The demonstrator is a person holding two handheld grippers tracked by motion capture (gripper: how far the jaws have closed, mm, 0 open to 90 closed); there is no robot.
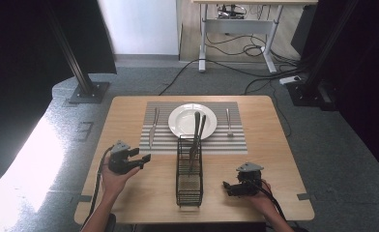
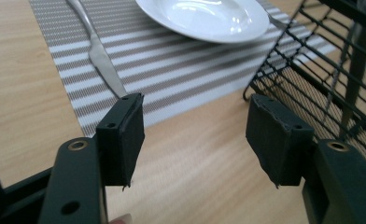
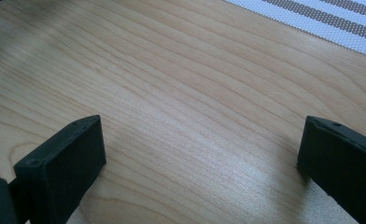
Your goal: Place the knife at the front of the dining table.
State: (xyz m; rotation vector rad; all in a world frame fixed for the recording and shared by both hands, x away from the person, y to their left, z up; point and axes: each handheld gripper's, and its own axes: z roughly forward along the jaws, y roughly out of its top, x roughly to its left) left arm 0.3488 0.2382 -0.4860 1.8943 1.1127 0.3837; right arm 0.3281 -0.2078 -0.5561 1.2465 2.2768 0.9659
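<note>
Two utensils in rack (image 1: 189,169) | between left hand-held gripper (image 1: 144,158), right hand-held gripper (image 1: 225,186)

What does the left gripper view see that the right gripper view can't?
The left gripper view has the white plate, a knife lying on the mat, and the black wire basket beside its open tongs. The right gripper view has its own open tongs over bare wood. Both share the wooden table and a bit of the striped placemat.
</note>
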